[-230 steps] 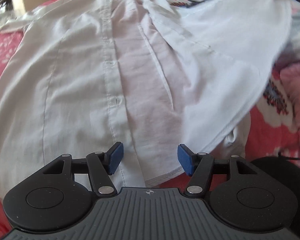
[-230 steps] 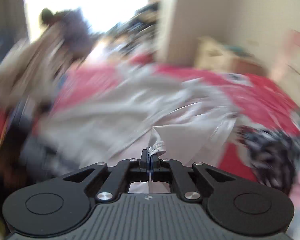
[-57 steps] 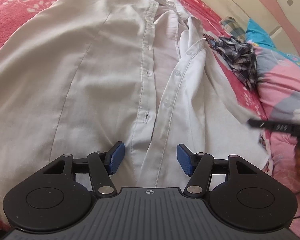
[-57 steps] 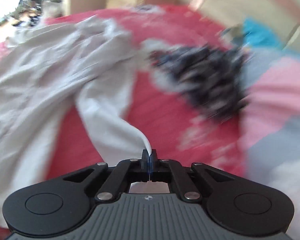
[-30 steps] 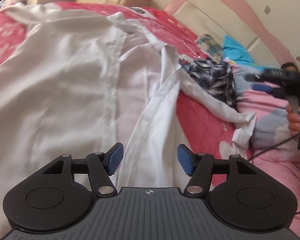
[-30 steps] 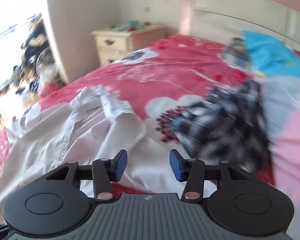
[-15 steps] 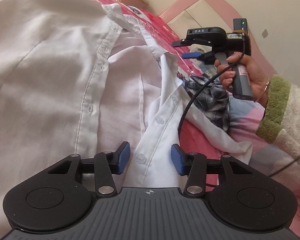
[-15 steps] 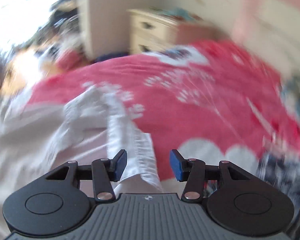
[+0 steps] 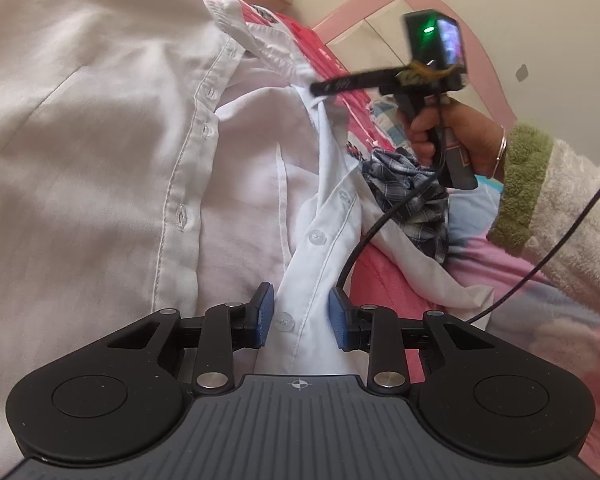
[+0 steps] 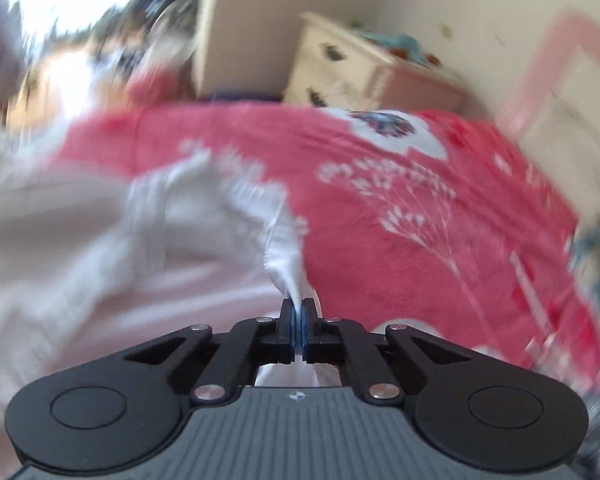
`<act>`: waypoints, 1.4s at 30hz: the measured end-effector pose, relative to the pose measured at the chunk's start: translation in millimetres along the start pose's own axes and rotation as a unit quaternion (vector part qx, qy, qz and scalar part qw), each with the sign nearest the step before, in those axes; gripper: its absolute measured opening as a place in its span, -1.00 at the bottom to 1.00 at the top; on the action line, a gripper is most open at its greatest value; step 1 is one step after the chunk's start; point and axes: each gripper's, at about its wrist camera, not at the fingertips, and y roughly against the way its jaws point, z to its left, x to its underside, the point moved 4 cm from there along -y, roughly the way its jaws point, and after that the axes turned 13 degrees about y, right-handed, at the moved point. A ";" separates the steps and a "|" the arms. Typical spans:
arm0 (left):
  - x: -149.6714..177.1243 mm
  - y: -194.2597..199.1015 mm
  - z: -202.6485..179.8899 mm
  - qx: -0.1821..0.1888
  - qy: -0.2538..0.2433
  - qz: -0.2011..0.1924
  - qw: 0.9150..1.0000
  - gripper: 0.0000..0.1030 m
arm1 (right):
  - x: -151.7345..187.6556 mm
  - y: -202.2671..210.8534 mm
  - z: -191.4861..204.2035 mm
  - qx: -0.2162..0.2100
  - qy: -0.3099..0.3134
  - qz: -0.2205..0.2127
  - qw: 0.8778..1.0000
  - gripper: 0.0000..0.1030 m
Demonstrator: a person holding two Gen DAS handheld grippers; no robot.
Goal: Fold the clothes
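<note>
A white button shirt [image 9: 100,140] lies spread open on a red bedspread [image 10: 420,220]. My left gripper [image 9: 302,314] sits low over the shirt's lower front. Its jaws are closing with the buttoned placket [image 9: 312,240] between the blue pads, and I see no pinch on the cloth. My right gripper [image 10: 299,320] is shut on a fold of the shirt's white edge [image 10: 284,256]. In the left wrist view that right gripper [image 9: 316,89] is held by a hand near the collar. The right wrist view is blurred.
A crumpled plaid garment [image 9: 412,184] lies right of the shirt, beside pink and blue bedding [image 9: 540,320]. A black cable [image 9: 360,248] hangs over the shirt's right side. A fleecy sleeve [image 9: 560,208] reaches in from the right. A pink headboard [image 9: 380,0] and cream nightstand [image 10: 340,72] stand beyond.
The right gripper's jaws have closed onto the shirt's edge near the collar after swinging left. The left gripper's jaws have narrowed around the placket, and it has sunk closer to the shirt.
</note>
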 end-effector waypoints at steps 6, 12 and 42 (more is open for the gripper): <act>-1.6 -1.1 -0.8 0.008 0.004 0.001 1.000 -0.49 | -7.4 0.4 -50.8 -0.128 -0.276 -0.078 0.949 -0.93; -6.2 6.3 -3.0 0.039 0.016 -0.012 0.999 -0.78 | -32.2 -38.9 -37.9 -0.221 -0.399 -0.111 0.883 -0.91; -9.1 24.8 8.8 0.031 -0.003 -0.002 1.000 0.02 | 185.6 296.7 -10.6 0.057 -0.198 -0.016 0.978 -0.17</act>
